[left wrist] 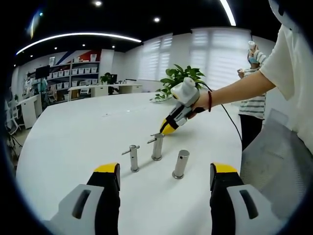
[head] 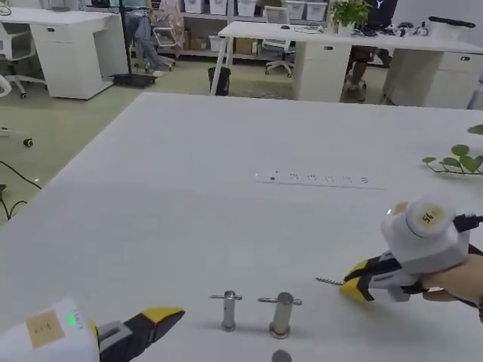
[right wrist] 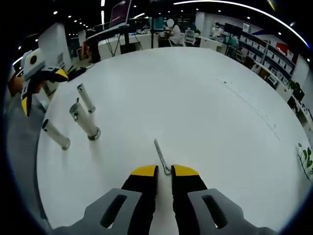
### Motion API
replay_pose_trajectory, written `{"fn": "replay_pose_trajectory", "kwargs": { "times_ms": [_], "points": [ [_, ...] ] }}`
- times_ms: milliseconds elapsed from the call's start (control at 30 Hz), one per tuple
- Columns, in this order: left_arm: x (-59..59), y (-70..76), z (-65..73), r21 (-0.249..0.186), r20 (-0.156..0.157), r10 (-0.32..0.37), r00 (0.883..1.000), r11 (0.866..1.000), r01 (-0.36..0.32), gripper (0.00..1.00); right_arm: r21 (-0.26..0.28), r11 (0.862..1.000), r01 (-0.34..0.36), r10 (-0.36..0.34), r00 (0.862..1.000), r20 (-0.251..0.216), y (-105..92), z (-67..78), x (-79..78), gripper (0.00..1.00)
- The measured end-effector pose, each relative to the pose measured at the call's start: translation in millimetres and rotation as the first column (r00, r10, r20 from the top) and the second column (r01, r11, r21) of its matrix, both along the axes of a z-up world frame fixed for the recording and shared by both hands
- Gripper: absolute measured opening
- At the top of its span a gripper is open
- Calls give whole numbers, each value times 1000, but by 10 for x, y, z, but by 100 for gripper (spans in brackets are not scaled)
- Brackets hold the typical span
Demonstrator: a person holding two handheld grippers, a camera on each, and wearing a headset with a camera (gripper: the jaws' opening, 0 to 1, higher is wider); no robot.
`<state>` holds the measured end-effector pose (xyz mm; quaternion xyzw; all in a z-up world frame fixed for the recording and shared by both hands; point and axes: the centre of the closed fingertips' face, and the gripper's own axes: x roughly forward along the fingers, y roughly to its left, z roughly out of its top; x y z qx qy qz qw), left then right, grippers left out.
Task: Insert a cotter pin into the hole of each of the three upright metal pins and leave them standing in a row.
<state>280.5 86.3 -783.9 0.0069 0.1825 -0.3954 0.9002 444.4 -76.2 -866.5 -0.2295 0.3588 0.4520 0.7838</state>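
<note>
**Right tool holds a cotter pin by the pins**

Your right tool (right wrist: 164,171) is clamped on a cotter pin (right wrist: 160,154), just right of the metal pins (head: 281,313). Your left tool (left wrist: 165,169) gapes wide, holding nothing. All three stand upright on the white table (head: 189,188). Two carry crosswise cotter pins, and the third pin (left wrist: 180,164) is bare-topped.

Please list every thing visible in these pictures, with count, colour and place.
table: one, white, under everything.
metal pins: three, silver, upright together on the table; one bare.
inserted cotter pins: two, silver, through two metal pins.
free cotter pin: one, silver, in the right gripper.
socket strip: one, white, in the table's far part.
plant: one, green, table's right edge.
desks: several, white, room behind.
left gripper: one, white, yellow-tipped, open, facing the pins.
right gripper: one, same colours, shut on free cotter pin.
</note>
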Motion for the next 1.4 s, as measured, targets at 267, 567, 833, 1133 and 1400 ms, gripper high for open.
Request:
{"fn": "replay_pose_trajectory", "kwargs": {
  "times_ms": [267, 567, 833, 1133, 1400],
  "points": [
    [4, 2, -3, 4, -4, -1, 1000, 1000, 1, 74, -73, 996, -55, 54, 998, -24, 8, 0, -13, 8],
    [0, 3, -2, 5, -1, -3, 1000, 1000, 3, 74, -188, 972, -140, 146, 989, 18, 36, -3, -44, 3],
    [6, 21, 38, 7, 4, -13, 1000, 1000, 13, 75, -183, 974, -133, 143, 989, 40, 35, 22, -67, 2],
    [39, 41, 59, -8, -18, -5, 1000, 1000, 4, 71, -172, 972, -160, 177, 980, 90, 88, 188, -157, 2],
    [86, 7, 160, -59, -31, -8, 999, 998, 6, 64, -190, 958, -216, 249, 952, 177, 193, 452, -328, 2]
  ]
}}
